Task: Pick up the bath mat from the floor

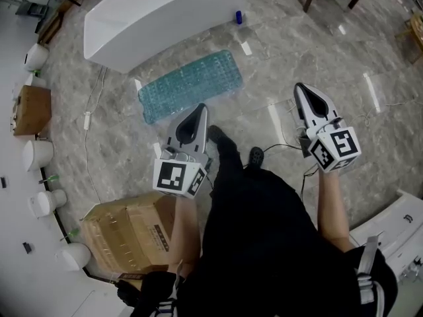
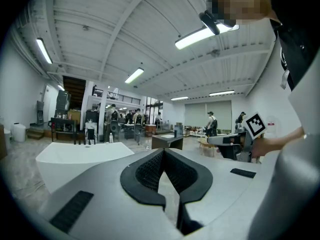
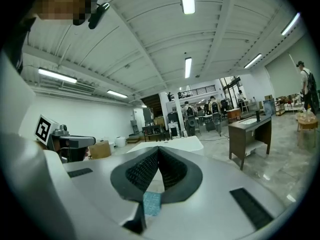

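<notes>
The bath mat, a teal bubbly rectangle, lies flat on the marble floor in front of a white bathtub. My left gripper hovers just on the near side of the mat's near edge, jaws shut and holding nothing. My right gripper is held to the right of the mat, well apart from it, also shut and holding nothing. In the left gripper view the jaws meet with nothing between them. In the right gripper view the gripper is shut, and a bit of the teal mat shows through the gap below.
A cardboard box stands at the near left and a smaller brown box by the left wall, with several white pots along it. A blue bottle stands beside the tub. A black cable lies by the person's feet.
</notes>
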Motion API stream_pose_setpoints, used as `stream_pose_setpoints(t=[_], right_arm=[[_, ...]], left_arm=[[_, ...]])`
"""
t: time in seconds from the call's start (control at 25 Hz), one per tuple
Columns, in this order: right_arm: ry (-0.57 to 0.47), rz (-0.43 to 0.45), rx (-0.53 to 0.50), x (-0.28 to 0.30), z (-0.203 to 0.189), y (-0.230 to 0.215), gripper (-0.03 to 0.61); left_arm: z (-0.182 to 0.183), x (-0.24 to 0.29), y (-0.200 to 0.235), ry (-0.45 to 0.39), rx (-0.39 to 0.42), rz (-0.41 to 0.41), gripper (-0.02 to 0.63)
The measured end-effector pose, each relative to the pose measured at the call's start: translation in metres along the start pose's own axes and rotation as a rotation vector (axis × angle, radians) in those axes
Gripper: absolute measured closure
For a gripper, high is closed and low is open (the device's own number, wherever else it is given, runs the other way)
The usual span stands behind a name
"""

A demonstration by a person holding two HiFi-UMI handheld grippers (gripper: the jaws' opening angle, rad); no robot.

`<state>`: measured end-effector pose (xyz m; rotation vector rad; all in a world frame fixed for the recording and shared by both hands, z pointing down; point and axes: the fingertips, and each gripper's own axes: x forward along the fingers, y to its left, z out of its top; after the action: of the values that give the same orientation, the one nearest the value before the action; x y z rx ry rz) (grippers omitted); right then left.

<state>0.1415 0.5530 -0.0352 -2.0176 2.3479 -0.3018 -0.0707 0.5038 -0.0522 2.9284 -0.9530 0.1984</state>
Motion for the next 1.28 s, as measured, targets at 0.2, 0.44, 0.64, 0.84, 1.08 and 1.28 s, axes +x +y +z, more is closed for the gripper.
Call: stream_pose_setpoints(t=[0.2, 0.44, 0.64, 0.84, 1.08, 1.28], right_arm=[[0.029, -0.036, -0.006, 0.025, -0.008, -0.012, 0.565], [0.082, -0.067, -0.031, 0.072, -0.012, -0.033, 0.565], [0.113, -0.073, -0.042, 0.139, -0.002, -0.047, 0.565], [0.096, -0.040, -0.032, 0.210, 0.018, -0.043, 0.565], [0.142, -0.013, -0.032, 0.271, 0.007, -0.035, 0.565], [0.168, -0.006, 0.018, 0.300, 0.000, -0.060, 0.565]], left_arm=[[-0.006, 0.020, 0.025, 0.005, -0.016, 0.003, 0.601], [-0.012, 0.072, 0.071, 0.002, -0.032, -0.009, 0.601], [0.002, 0.122, 0.121, -0.019, -0.016, -0.016, 0.601], [0.014, 0.160, 0.175, -0.038, -0.017, -0.034, 0.601], [0.011, 0.201, 0.228, -0.047, -0.038, -0.029, 0.601], [0.001, 0.228, 0.242, 0.003, -0.055, -0.019, 0.601]])
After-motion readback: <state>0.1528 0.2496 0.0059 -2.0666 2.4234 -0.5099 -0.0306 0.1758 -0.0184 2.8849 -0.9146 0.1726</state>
